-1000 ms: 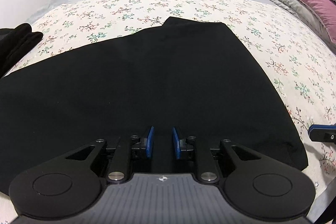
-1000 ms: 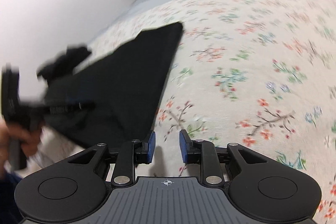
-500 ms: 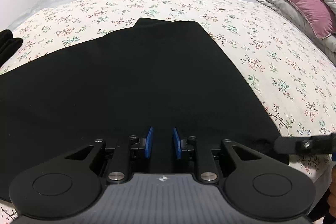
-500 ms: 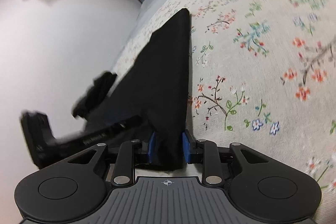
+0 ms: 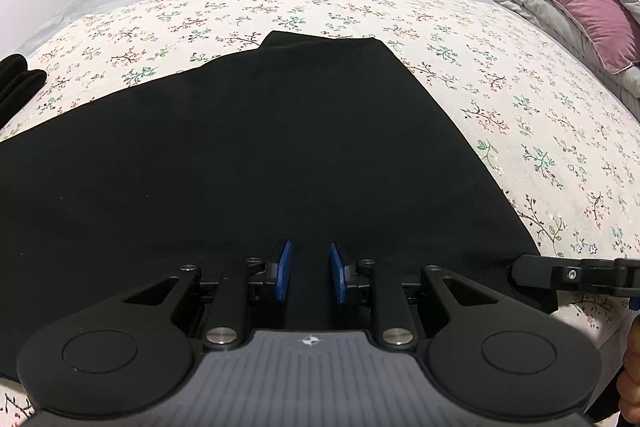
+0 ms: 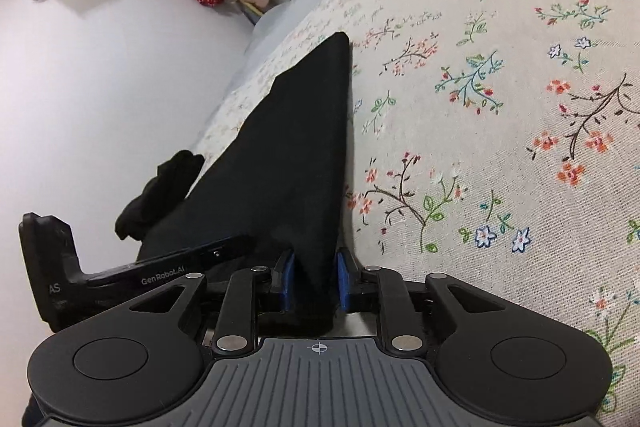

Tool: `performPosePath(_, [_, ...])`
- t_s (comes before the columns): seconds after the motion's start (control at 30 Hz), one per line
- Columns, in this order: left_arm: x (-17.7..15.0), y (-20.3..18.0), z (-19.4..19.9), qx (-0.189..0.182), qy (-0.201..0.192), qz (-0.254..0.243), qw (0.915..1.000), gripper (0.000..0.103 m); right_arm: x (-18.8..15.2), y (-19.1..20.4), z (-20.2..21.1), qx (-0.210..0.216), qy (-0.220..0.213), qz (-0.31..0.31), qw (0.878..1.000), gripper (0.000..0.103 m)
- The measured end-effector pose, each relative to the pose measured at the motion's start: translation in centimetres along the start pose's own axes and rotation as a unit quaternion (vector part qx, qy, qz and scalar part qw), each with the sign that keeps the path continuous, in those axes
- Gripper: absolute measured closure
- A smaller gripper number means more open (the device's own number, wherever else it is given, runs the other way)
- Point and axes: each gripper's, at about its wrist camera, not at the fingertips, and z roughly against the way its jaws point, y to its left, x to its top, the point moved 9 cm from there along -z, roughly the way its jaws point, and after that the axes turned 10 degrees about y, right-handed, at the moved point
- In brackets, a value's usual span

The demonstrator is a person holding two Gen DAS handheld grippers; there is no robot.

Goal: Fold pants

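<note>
The pants [image 5: 256,163] are plain black and soft, with no pattern. They lie flat on a bed sheet [image 5: 520,107] printed with little flowers and twigs. In the left wrist view they fill the middle and the left side of the picture. One narrow end points to the top middle of the frame, and the long side runs off the left edge.

The left gripper [image 5: 307,271] sits at the bottom middle, over the near edge of the cloth. Its blue pads [image 5: 283,273] stand a little apart with black cloth showing between them, but it is too dark to tell if they pinch it.

In the right wrist view the pants [image 6: 304,155] look like a long dark wedge. The tip points to the top middle, and the wide end comes down to the right gripper [image 6: 316,281]. Its jaws have just been closing, and a corner of the cloth is squeezed between the blue pads [image 6: 343,279].
</note>
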Motion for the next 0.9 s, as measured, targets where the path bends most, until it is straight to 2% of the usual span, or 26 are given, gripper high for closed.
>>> performPosePath(0.13, [0.1, 0.0, -0.1, 0.002, 0.000, -0.001, 1.0000, 0.075, -0.6, 0.4, -0.9, 0.029, 0.026, -0.001, 0.999, 0.079])
performPosePath(0.17, [0.1, 0.0, -0.1, 0.002, 0.000, -0.001, 1.0000, 0.075, -0.7, 0.5, -1.1, 0.023, 0.028, 0.011, 0.999, 0.079])
performPosePath(0.23, [0.1, 0.1, -0.1, 0.002, 0.001, 0.000, 1.0000, 0.075, -0.9, 0.8, -1.2, 0.002, 0.023, 0.028, 0.999, 0.086])
performPosePath(0.33, [0.2, 0.1, -0.1, 0.001, 0.003, 0.001, 1.0000, 0.074, -0.8, 0.5, -1.2, -0.004, 0.012, 0.007, 1.000, 0.095])
performPosePath(0.47, [0.5, 0.3, -0.2, 0.003, 0.006, 0.002, 1.0000, 0.073, -1.1, 0.8, -0.8, 0.003, -0.012, -0.006, 1.000, 0.097])
performPosePath(0.63, [1.0, 0.6, -0.5, 0.004, 0.020, 0.008, 0.9998, 0.071, -1.0, 0.2, -0.5, 0.042, -0.030, -0.062, 0.997, 0.098])
performPosePath(0.73, [1.4, 0.7, -0.4, 0.007, 0.023, 0.016, 0.9996, 0.071, -1.1, 0.3, -0.4, 0.033, -0.033, -0.054, 0.997, 0.098])
performPosePath(0.8, [2.1, 0.4, 0.1, -0.012, 0.013, 0.027, 0.9995, 0.070, -1.1, 0.6, -0.4, 0.022, -0.038, -0.042, 0.998, 0.098])
performPosePath(0.9, [3.5, -1.2, 1.5, -0.043, -0.013, 0.024, 0.9987, 0.061, -1.3, 1.5, -0.4, -0.006, -0.048, -0.002, 0.999, 0.098])
